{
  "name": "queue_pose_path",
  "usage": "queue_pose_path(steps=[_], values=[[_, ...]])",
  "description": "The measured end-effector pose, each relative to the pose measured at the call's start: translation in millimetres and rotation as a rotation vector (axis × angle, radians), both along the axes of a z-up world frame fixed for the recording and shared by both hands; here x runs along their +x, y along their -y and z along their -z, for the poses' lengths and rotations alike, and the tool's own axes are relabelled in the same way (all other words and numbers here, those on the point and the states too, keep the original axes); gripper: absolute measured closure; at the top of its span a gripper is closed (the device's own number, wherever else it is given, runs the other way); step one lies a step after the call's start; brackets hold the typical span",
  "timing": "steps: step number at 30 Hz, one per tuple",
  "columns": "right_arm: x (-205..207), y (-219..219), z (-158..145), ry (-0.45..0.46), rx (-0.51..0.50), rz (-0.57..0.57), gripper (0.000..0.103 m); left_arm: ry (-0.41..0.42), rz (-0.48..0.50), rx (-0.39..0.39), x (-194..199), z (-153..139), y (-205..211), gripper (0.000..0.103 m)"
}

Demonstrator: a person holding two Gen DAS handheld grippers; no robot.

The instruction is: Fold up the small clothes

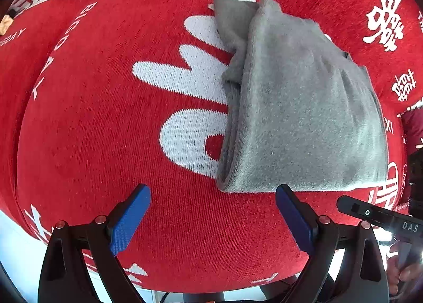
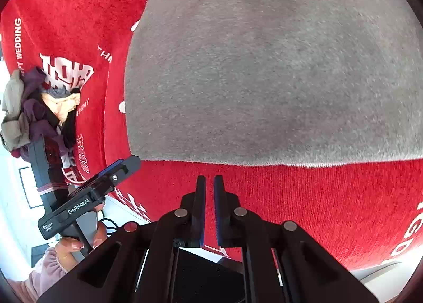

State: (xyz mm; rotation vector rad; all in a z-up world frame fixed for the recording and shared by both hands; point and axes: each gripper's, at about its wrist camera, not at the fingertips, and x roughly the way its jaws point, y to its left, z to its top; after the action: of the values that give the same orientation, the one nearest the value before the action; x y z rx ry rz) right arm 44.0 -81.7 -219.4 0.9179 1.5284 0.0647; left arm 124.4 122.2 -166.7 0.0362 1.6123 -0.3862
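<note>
A grey fleece garment (image 1: 298,107) lies folded on the red table cloth (image 1: 105,131), right of centre in the left wrist view, with a crumpled part at its far end. My left gripper (image 1: 212,191) is open and empty, just short of the garment's near edge. It also shows at the left of the right wrist view (image 2: 116,170). The same garment (image 2: 264,64) fills the right wrist view. My right gripper (image 2: 209,180) is shut on nothing, just in front of the garment's near hem, and its body shows in the left wrist view (image 1: 380,217).
A pile of small clothes (image 2: 37,107) in beige, purple and cream lies at the left on the cloth. The red cloth (image 2: 317,210) carries white lettering and characters. The table's near edge (image 2: 127,205) runs close below both grippers.
</note>
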Motion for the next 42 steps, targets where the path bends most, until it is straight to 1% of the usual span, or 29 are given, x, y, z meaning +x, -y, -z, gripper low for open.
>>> queue_pose_path(steps=[2, 4, 5, 6, 8, 18, 23, 24, 26, 29, 32, 34, 39, 42], values=[[2, -1, 0, -0.004, -0.003, -0.001, 0.095, -0.003, -0.012, 0.017, 0, 2, 0, 0.007], [3, -3, 1, -0.009, -0.004, 0.001, 0.089, 0.000, -0.016, 0.026, -1, 1, 0, 0.007], [3, -3, 2, -0.012, -0.006, 0.002, 0.080, 0.000, -0.016, 0.026, -1, 1, 0, 0.007], [3, -3, 2, -0.014, -0.008, 0.003, 0.066, 0.001, -0.018, 0.027, -2, 0, 1, 0.007], [3, -2, 2, -0.010, -0.006, 0.011, 0.053, 0.001, -0.022, 0.032, -2, 0, 2, 0.007], [0, 4, 11, -0.019, 0.048, 0.053, 0.053, -0.010, -0.033, 0.037, -2, 2, 2, 0.007], [-4, 1, 14, -0.026, 0.059, 0.054, 0.053, -0.035, -0.078, 0.046, -4, 12, -6, 0.006], [-4, 1, 14, -0.027, 0.060, 0.055, 0.053, -0.036, -0.089, 0.032, -4, 13, -7, 0.000], [-6, 0, 15, -0.026, 0.066, 0.060, 0.053, -0.039, -0.111, 0.021, -4, 14, -10, 0.001], [-7, -1, 17, -0.017, 0.080, 0.068, 0.053, -0.061, -0.127, 0.034, -2, 17, -10, 0.001], [-8, 2, 18, 0.002, 0.107, 0.095, 0.053, -0.092, -0.116, 0.059, 2, 20, -9, 0.001], [-10, 5, 21, 0.010, 0.136, 0.139, 0.053, -0.099, -0.096, 0.083, 3, 22, -5, 0.001], [-14, 11, 32, 0.013, 0.197, 0.232, 0.053, -0.049, -0.090, 0.091, -3, 20, -3, 0.001], [-15, 12, 37, 0.022, 0.228, 0.261, 0.053, -0.047, -0.040, 0.122, -8, 21, 3, 0.001]])
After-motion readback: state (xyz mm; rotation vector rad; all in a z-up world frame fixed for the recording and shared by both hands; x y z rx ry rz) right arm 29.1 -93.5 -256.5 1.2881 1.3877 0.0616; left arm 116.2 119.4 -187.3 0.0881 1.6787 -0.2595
